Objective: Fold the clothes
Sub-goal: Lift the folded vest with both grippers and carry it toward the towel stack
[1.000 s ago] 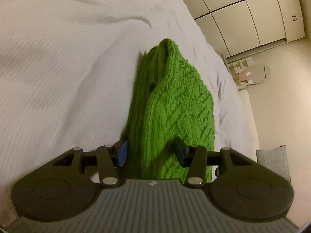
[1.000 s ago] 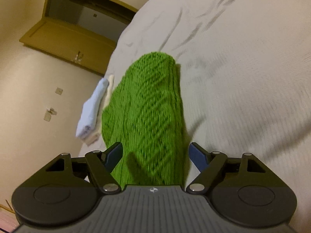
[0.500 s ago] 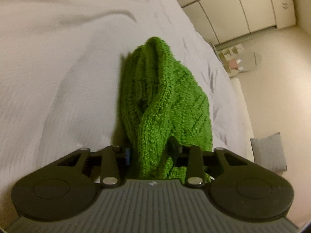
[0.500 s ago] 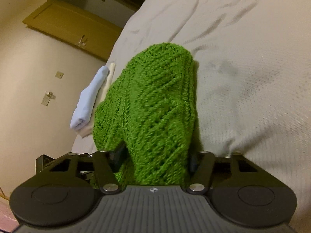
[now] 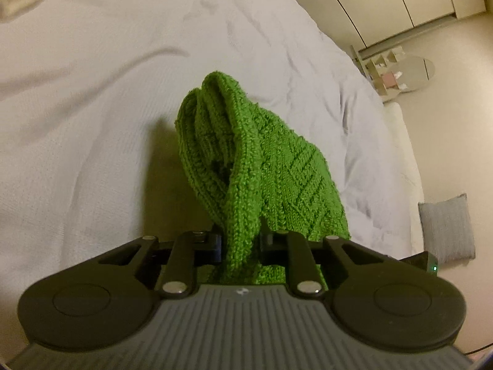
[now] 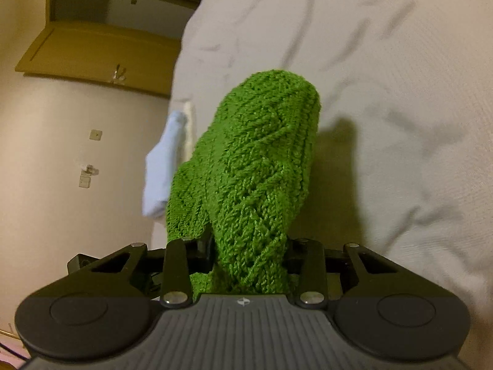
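Over the wide white bed, the chunky green cable-knit sweater hangs bunched and lifted off the sheet, its edge pinched at one spot by the closing left gripper and at another by the closing right gripper.

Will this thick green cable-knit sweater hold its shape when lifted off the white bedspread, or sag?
The thick green cable-knit sweater will probably sag: it already droops in soft folds from the closing left hand-held gripper. Its chunky knit looks grippy, so slipping seems unlikely, though it may stretch.
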